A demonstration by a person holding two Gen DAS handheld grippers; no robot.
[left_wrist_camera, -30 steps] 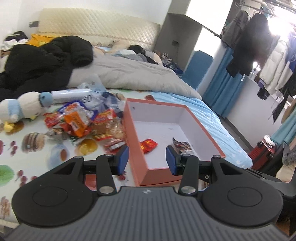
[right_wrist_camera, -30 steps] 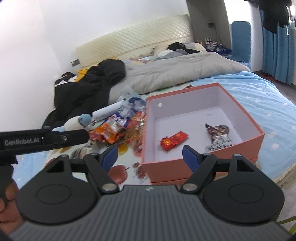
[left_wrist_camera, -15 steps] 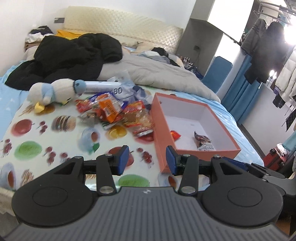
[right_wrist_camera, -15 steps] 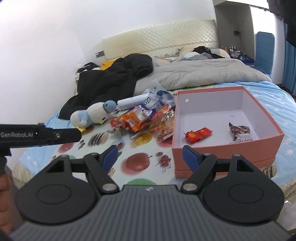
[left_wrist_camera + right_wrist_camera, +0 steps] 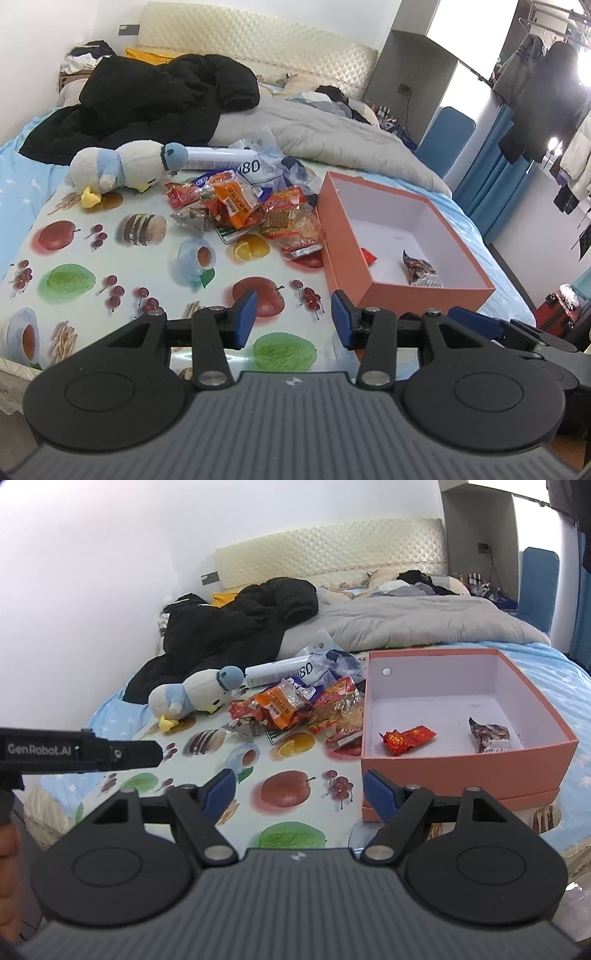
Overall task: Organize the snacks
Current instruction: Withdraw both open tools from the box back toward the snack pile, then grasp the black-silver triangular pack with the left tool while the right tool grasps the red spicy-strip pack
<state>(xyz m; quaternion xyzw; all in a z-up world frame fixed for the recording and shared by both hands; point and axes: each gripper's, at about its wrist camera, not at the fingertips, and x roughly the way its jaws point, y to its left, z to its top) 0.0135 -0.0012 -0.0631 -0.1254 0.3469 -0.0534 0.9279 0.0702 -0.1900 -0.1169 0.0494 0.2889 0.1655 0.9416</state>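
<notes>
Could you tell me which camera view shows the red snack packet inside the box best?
The right wrist view: the red packet lies in full sight on the floor of the box. In the left wrist view the box's near wall hides nearly all of it; only a red corner shows.

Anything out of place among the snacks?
Yes: a plush penguin and a white tube lie at the edge of the snack pile, neither a snack. Only two packets sit in the orange box.

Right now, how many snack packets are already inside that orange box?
2. A red packet lies near the left wall of the orange box; a dark brown and white packet lies toward its right side. None seem hidden.
</notes>
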